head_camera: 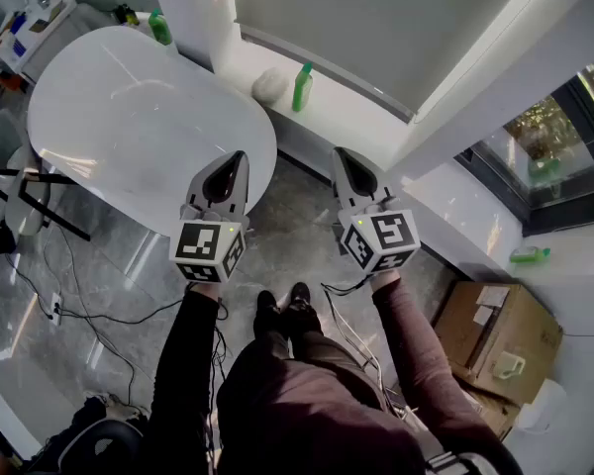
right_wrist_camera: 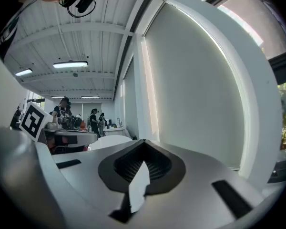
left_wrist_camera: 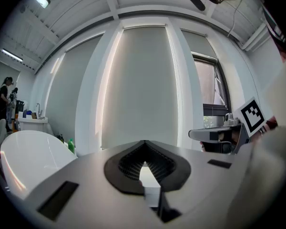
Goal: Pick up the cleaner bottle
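Observation:
A green cleaner bottle [head_camera: 302, 87] stands upright on the white window ledge [head_camera: 366, 127], next to a pale rounded object [head_camera: 269, 84]. Both grippers are held level over the floor, well short of the ledge. My left gripper [head_camera: 240, 158] is shut with nothing between its jaws, and its own view [left_wrist_camera: 144, 143] faces the window blind. My right gripper [head_camera: 341, 156] is also shut and empty, and its view [right_wrist_camera: 143, 142] faces the blind too. The bottle lies ahead, between the two grippers.
A white oval table [head_camera: 129, 117] stands to the left, with a second green bottle [head_camera: 159, 26] beyond its far end. A third green bottle [head_camera: 528, 255] lies on the ledge at right. A cardboard box [head_camera: 495, 334] sits on the floor at right. Cables run across the floor. Several people [right_wrist_camera: 66, 113] stand far back.

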The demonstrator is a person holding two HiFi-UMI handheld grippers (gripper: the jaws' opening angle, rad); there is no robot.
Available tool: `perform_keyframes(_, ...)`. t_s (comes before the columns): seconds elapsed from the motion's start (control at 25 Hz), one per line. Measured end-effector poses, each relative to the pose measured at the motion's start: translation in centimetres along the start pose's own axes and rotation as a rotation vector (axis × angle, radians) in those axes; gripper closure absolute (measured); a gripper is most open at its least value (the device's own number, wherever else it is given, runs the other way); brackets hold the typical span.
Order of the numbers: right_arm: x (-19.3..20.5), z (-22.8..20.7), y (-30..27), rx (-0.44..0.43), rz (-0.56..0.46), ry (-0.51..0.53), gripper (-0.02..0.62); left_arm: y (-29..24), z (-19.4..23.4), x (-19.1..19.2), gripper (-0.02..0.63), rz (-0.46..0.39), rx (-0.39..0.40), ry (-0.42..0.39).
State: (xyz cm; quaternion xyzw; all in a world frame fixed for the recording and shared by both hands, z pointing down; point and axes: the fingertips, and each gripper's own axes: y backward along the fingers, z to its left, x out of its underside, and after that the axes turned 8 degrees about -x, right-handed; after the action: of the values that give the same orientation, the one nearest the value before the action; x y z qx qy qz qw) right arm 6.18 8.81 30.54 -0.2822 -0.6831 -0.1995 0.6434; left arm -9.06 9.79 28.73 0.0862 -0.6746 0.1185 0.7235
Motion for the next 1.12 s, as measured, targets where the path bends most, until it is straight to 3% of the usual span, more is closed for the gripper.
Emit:
perform_keyframes(0.68, 0.7, -0.6, -0.1, -0.021, 0.006, -0.036, 0.595, -0.8, 0.3, 0.7, 0.600, 0.015, -0.009, 0.022)
perform_keyframes(1.12, 1.6, -4.0, -0.1, -0.013, 0.042, -0.029, 0.595, -4.3, -1.8, 1.4, 0.600, 0.032, 0.003, 0.026)
